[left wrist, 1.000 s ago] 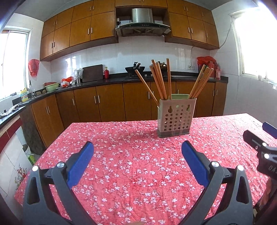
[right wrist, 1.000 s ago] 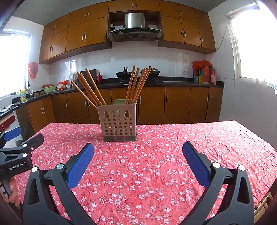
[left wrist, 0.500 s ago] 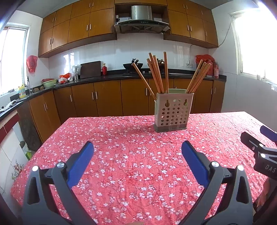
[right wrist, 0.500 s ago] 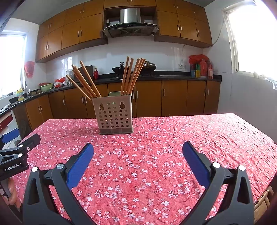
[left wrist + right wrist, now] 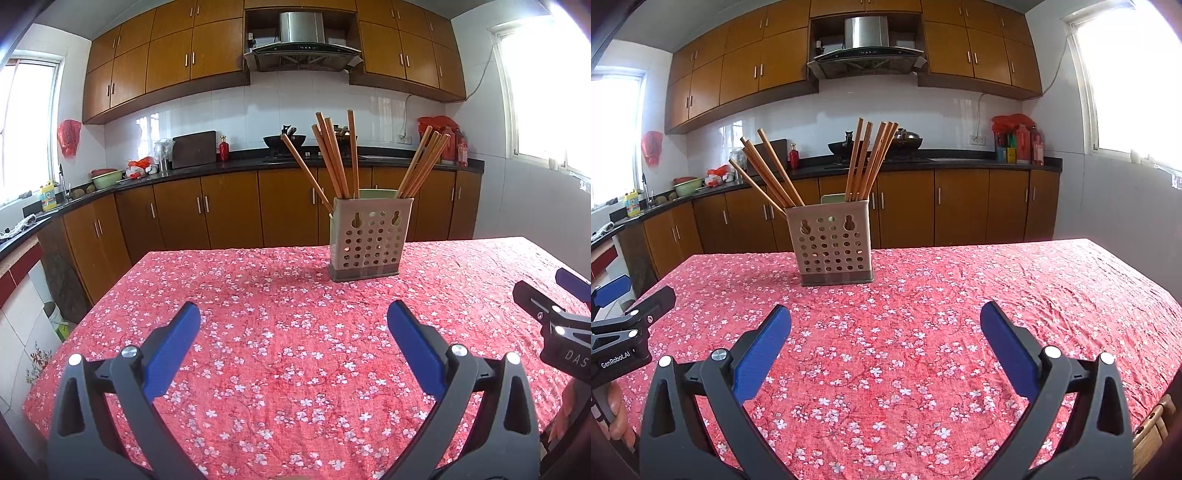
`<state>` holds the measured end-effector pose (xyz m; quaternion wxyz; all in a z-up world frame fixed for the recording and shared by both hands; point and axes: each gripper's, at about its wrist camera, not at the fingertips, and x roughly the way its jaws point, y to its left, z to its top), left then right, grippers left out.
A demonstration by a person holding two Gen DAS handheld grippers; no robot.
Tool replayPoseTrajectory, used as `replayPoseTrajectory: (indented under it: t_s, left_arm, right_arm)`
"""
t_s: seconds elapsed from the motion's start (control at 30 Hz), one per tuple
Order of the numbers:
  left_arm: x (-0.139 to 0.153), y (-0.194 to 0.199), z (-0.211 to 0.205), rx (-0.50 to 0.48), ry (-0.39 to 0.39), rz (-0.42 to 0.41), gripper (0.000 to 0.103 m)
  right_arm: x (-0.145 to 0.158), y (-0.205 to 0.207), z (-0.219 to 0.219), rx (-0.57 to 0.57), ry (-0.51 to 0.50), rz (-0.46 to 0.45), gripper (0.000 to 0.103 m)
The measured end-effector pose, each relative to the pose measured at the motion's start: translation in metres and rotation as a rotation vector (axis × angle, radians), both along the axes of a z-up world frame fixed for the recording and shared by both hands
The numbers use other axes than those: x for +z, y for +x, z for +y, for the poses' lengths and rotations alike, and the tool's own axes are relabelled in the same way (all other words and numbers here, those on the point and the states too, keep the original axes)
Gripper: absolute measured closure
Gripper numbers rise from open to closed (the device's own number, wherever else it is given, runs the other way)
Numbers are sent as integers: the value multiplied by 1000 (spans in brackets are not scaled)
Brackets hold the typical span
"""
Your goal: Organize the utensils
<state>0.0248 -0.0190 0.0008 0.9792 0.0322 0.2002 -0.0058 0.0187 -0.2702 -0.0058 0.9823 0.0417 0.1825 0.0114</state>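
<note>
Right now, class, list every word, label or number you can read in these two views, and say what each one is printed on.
"GenRobot.AI": on the left gripper, seen in the right wrist view.
"DAS", cut off by the frame edge: on the right gripper, seen in the left wrist view.
Labels on the counter bottles: too small to read.

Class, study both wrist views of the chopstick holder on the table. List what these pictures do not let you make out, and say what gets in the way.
- Lower ends of the chopsticks: both views, hidden inside the holder.
- Green item behind the chopsticks: both views, only its top edge clears the holder's rim.
- Right hand-held gripper: left wrist view, cut off by the frame's right edge.
- Bottle labels on the counter: too small to read.
</note>
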Motion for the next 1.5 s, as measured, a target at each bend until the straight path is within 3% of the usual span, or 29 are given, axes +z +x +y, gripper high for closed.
replayPoseTrajectory:
  t_s: [1.5]
  left_arm:
    - [0,4,0,3,-6,13,4]
  right_arm:
    - [-2,3,-1,-4,9,6,2]
